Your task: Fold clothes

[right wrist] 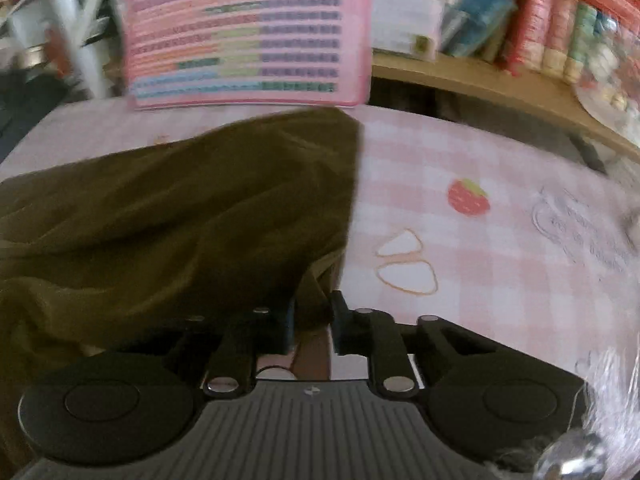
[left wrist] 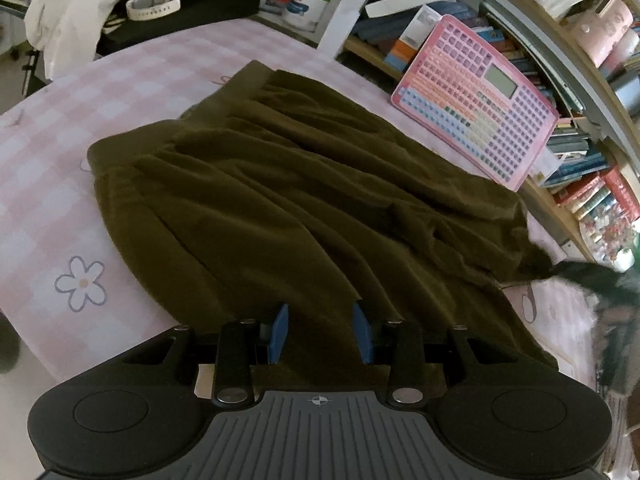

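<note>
A dark olive-brown pleated garment, probably a skirt with a broad waistband at its far end, lies spread across the pink-and-white checked bedsheet printed with flowers and strawberries, its hem towards the person. The left gripper sits low at the near hem; its blue-padded fingers stand apart with cloth running between them, not yet pinched, which to my eye suits lining up a grip on the edge. The right gripper is at the garment's right-hand corner, and its fingers look nearly closed with a fold of the fabric between them, though blur keeps me from being sure the cloth is truly pinched. Taking both hem corners would let the hem be carried up to the waistband. A pink plastic toy keyboard tablet leans against the wooden bookshelf just beyond the garment.
</note>
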Action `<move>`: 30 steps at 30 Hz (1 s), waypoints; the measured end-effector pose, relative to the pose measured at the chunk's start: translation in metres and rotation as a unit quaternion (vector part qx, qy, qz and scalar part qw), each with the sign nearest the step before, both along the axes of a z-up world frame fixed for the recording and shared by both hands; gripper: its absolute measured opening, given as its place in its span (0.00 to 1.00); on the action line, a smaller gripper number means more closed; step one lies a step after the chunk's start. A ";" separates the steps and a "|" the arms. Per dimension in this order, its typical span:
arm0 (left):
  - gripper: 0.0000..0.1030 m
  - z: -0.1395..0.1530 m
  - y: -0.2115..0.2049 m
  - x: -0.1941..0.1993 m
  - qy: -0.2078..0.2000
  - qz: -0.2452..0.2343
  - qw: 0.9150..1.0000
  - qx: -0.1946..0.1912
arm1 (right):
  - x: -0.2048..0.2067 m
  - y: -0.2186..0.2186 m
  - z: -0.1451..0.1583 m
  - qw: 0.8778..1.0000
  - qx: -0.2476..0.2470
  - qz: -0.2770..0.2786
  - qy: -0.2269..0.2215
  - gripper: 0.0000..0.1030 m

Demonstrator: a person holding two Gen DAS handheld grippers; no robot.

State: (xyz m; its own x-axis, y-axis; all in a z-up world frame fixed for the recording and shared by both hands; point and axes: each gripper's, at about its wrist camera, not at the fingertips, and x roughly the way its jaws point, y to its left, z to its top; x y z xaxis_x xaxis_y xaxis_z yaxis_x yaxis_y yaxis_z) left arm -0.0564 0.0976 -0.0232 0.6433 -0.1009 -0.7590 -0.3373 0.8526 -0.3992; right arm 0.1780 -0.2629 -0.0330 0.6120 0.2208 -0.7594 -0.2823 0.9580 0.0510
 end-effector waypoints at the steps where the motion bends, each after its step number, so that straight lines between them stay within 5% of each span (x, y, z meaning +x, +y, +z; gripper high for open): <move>1: 0.35 0.000 0.001 -0.002 0.000 0.001 1.000 -0.001 | -0.005 -0.008 0.016 1.000 0.007 -0.009 -0.025 0.13; 3: 0.35 -0.001 0.003 -0.005 -0.001 0.004 1.000 -0.003 | -0.013 -0.024 0.035 0.998 0.023 -0.033 -0.044 0.13; 5: 0.35 -0.005 0.007 -0.005 0.001 0.014 1.000 -0.012 | -0.015 -0.021 0.020 0.999 -0.021 -0.024 -0.012 0.16; 7: 0.35 -0.005 0.009 -0.003 -0.001 0.014 1.000 -0.013 | -0.012 -0.016 -0.007 0.997 -0.075 -0.013 0.023 0.24; 10: 0.35 -0.001 0.007 0.001 -0.012 -0.006 1.000 0.000 | -0.014 -0.023 -0.014 0.997 -0.067 -0.047 0.012 0.43; 16: 0.35 0.015 0.027 0.025 -0.053 -0.027 0.998 0.018 | -0.048 -0.027 0.004 0.996 -0.051 -0.065 -0.024 0.44; 25: 0.29 0.019 0.090 0.113 -0.092 -0.042 0.994 0.038 | -0.161 -0.008 0.017 0.995 -0.007 -0.100 -0.026 0.47; 27: 0.17 0.013 0.103 0.134 -0.091 -0.053 0.994 0.033 | -0.181 0.000 0.010 0.993 -0.009 -0.114 -0.014 0.47; 30: 0.11 0.003 0.111 0.158 -0.083 -0.075 0.993 0.027 | -0.204 0.015 0.002 0.991 -0.023 -0.136 0.000 0.47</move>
State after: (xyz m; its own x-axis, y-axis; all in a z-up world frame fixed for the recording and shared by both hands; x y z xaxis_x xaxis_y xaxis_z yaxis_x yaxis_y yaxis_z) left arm 0.1020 0.2090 -0.0207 0.7412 -0.1666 -0.6503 -0.1384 0.9100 -0.3909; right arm -0.0261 -0.2478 -0.0308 0.6444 0.0137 -0.7646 -0.0144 0.9999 0.0059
